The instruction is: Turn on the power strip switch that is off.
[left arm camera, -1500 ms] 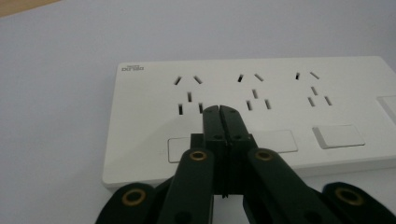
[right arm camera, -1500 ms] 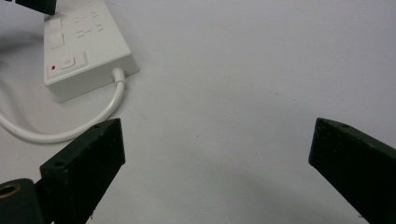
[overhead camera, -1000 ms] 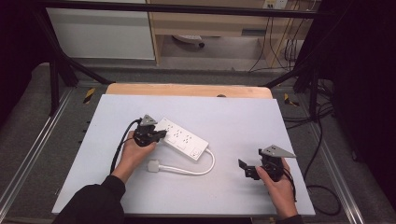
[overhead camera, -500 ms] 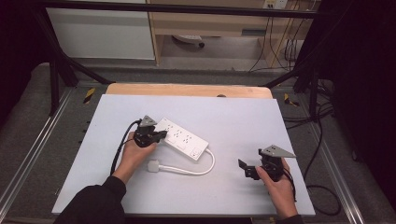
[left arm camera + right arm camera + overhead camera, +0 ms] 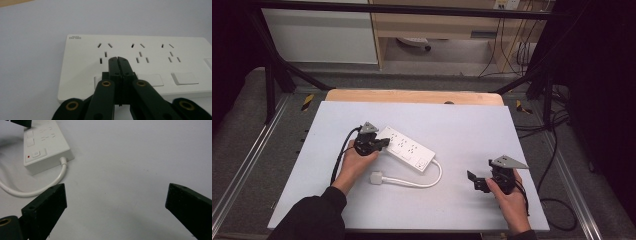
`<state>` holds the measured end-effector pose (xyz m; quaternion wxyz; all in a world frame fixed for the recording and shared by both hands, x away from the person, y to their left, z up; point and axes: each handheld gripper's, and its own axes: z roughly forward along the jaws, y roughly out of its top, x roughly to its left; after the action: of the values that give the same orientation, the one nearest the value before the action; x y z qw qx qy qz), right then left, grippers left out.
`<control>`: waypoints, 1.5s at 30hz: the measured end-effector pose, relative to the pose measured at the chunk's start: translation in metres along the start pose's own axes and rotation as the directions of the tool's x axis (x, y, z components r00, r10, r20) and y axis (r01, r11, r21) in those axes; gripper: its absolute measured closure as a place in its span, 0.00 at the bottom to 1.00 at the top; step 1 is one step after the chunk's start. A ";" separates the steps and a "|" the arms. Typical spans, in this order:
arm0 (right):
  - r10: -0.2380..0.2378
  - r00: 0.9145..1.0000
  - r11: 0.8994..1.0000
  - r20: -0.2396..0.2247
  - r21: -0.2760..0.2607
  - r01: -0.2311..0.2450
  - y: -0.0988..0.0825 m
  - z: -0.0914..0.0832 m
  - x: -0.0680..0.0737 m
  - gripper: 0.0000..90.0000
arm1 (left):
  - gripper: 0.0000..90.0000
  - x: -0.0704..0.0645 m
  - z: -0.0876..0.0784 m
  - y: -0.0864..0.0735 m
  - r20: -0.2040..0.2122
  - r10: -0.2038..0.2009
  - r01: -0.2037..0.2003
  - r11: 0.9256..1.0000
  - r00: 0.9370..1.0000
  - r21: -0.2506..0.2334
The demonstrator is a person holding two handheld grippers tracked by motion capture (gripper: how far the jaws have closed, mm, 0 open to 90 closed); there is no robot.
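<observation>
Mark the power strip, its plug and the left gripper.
power strip (image 5: 406,148): high view, top face.
plug (image 5: 376,177): high view, white body.
left gripper (image 5: 117,60): left gripper view, shut jaw tips.

The flat white plastic power strip carries a small grey brand mark at the top left corner of its face, too blurred to read with certainty. In the right gripper view its end panel bears a power symbol on a button beside a small red dot.

A pale table with a wooden far edge stands before a white cabinet on grey floor.
</observation>
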<state>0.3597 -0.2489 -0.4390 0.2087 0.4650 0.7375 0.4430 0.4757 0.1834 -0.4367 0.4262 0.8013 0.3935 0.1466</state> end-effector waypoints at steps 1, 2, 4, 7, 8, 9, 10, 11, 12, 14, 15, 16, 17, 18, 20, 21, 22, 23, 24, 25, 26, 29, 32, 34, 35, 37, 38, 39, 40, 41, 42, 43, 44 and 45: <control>-0.001 1.000 1.000 -0.001 0.000 0.001 0.000 0.000 0.000 0.04 | 1.00 0.000 0.000 0.000 -0.001 0.004 -0.004 1.000 1.000 0.001; -0.001 1.000 1.000 -0.002 0.001 0.001 0.000 0.000 0.000 0.04 | 1.00 0.000 0.000 0.000 -0.001 0.007 -0.007 1.000 1.000 -0.001; -0.003 1.000 1.000 -0.001 0.000 0.003 0.000 0.000 0.000 0.04 | 1.00 0.000 -0.001 0.002 -0.007 0.014 -0.014 1.000 1.000 0.003; 0.001 1.000 1.000 -0.001 0.001 -0.001 0.000 0.000 0.000 0.04 | 1.00 -0.001 -0.002 0.006 -0.005 0.020 -0.020 1.000 1.000 -0.004; 0.000 1.000 1.000 -0.001 0.000 0.000 0.000 0.000 0.000 0.04 | 1.00 -0.002 -0.002 0.008 0.000 0.022 -0.022 1.000 1.000 -0.006; 0.000 1.000 1.000 0.000 0.000 0.000 0.000 0.000 0.000 0.04 | 1.00 -0.003 -0.002 0.009 0.001 0.023 -0.023 1.000 1.000 -0.009; 0.000 1.000 1.000 -0.001 0.000 0.000 0.000 0.000 0.000 0.04 | 1.00 -0.003 -0.003 0.011 -0.001 0.028 -0.028 1.000 1.000 -0.010; 0.002 1.000 1.000 -0.002 0.001 -0.002 0.000 0.000 0.000 0.04 | 0.98 -0.003 -0.003 0.012 -0.005 0.027 -0.027 1.000 1.000 -0.012; 0.000 1.000 1.000 -0.001 0.000 0.000 0.000 0.000 0.000 0.04 | 0.97 -0.003 -0.003 0.014 -0.003 0.028 -0.028 1.000 1.000 -0.010; 0.001 1.000 1.000 -0.001 0.000 -0.001 0.000 0.000 0.000 0.04 | 0.95 -0.003 -0.004 0.015 -0.005 0.028 -0.028 1.000 1.000 -0.014; 0.001 1.000 1.000 -0.001 0.000 -0.001 0.000 0.000 0.000 0.04 | 0.94 -0.003 -0.004 0.016 -0.007 0.029 -0.029 1.000 1.000 -0.013; 0.001 1.000 1.000 -0.001 0.000 -0.001 0.000 0.000 0.000 0.04 | 0.93 -0.004 -0.004 0.017 -0.011 0.031 -0.031 0.999 0.999 -0.014; 0.001 1.000 1.000 -0.001 -0.001 -0.001 0.000 0.000 0.000 0.04 | 0.91 -0.003 -0.004 0.017 -0.017 0.031 -0.031 0.999 0.999 -0.017; 0.001 1.000 1.000 -0.001 -0.001 -0.001 0.000 0.000 0.000 0.04 | 0.89 -0.003 -0.005 0.018 -0.023 0.031 -0.031 0.999 0.999 -0.020; 0.002 1.000 1.000 -0.001 0.000 -0.002 0.000 0.000 0.000 0.04 | 0.85 -0.003 -0.005 0.019 -0.031 0.027 -0.028 0.999 0.999 -0.022; 0.002 1.000 1.000 -0.001 -0.001 -0.002 0.000 0.001 0.000 0.04 | 0.82 -0.003 -0.005 0.020 -0.035 0.025 -0.025 0.999 0.999 -0.023; 0.001 1.000 1.000 -0.001 -0.001 -0.001 0.000 0.001 0.000 0.04 | 0.79 -0.003 -0.006 0.020 -0.044 0.024 -0.026 0.999 0.999 -0.026; 0.000 1.000 1.000 -0.001 -0.002 0.000 0.000 0.001 0.000 0.04 | 0.75 -0.003 -0.006 0.021 -0.045 0.019 -0.020 0.999 0.999 -0.031; -0.002 1.000 1.000 -0.001 -0.002 0.002 0.000 0.000 -0.001 0.04 | 0.72 -0.003 -0.006 0.022 -0.045 0.013 -0.014 0.999 0.999 -0.033; -0.002 1.000 1.000 -0.001 -0.003 0.002 0.000 0.000 -0.001 0.04 | 0.68 -0.003 -0.007 0.023 -0.044 0.006 -0.008 0.999 0.999 -0.036; -0.001 1.000 1.000 -0.001 -0.002 0.001 0.000 0.000 -0.001 0.04 | 0.62 -0.003 -0.007 0.024 -0.042 -0.007 0.006 0.999 0.999 -0.036; -0.001 1.000 1.000 0.001 0.000 0.001 0.000 0.000 -0.001 0.04 | 0.48 -0.003 -0.006 0.028 -0.015 -0.025 0.025 0.999 1.000 -0.040; -0.001 1.000 1.000 0.002 -0.001 0.001 0.000 0.000 -0.001 0.04 | 0.34 -0.003 -0.006 0.031 -0.007 -0.050 0.049 0.997 0.999 -0.054; 0.003 1.000 1.000 0.000 -0.001 -0.003 0.000 0.000 -0.001 0.04 | 0.25 -0.003 -0.005 0.032 -0.002 -0.063 0.063 0.997 0.998 -0.052; 0.001 1.000 1.000 0.000 -0.002 -0.001 0.000 0.000 -0.001 0.04 | 0.20 -0.003 -0.005 0.032 -0.003 -0.065 0.065 0.996 0.998 -0.053; 0.001 1.000 1.000 -0.001 -0.001 -0.001 0.000 0.000 -0.001 0.04 | 0.14 -0.002 -0.006 0.033 -0.005 -0.072 0.072 0.996 0.997 -0.061; 0.000 1.000 1.000 -0.002 -0.002 0.000 0.000 0.000 -0.001 0.04 | 0.12 -0.002 -0.006 0.034 -0.010 -0.076 0.075 0.995 0.997 -0.069; 0.000 1.000 1.000 -0.001 -0.001 0.000 0.000 0.000 -0.001 0.04 | 0.11 -0.001 -0.007 0.034 -0.017 -0.079 0.078 0.994 0.997 -0.077; 0.000 1.000 1.000 -0.001 0.000 0.000 0.000 0.000 -0.001 0.04 | 0.11 -0.001 -0.007 0.034 -0.024 -0.083 0.081 0.993 0.996 -0.080; 0.001 1.000 1.000 -0.001 -0.001 -0.001 0.000 0.000 -0.001 0.04 | 0.11 0.000 -0.008 0.035 -0.029 -0.085 0.083 0.993 0.996 -0.086; -0.001 1.000 1.000 -0.001 -0.004 0.001 0.000 0.000 -0.001 0.04 | 0.11 0.000 -0.009 0.035 -0.033 -0.086 0.083 0.992 0.996 -0.091; 0.000 1.000 1.000 -0.002 -0.006 0.000 0.000 -0.001 -0.001 0.04 | 0.11 0.001 -0.010 0.036 -0.038 -0.082 0.078 0.992 0.996 -0.096; 0.000 1.000 1.000 -0.003 -0.006 0.000 0.000 -0.001 -0.002 0.04 | 0.11 0.001 -0.010 0.036 -0.037 -0.086 0.082 0.991 0.996 -0.101; 0.000 1.000 1.000 -0.005 -0.005 0.000 0.000 -0.001 -0.001 0.04 | 0.11 0.002 -0.011 0.036 -0.036 -0.084 0.080 0.991 0.996 -0.103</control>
<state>0.3601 -0.2504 -0.4387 0.2080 0.4636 0.7369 0.4459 0.4887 0.1793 -0.4013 0.4640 0.7586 0.4268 0.1647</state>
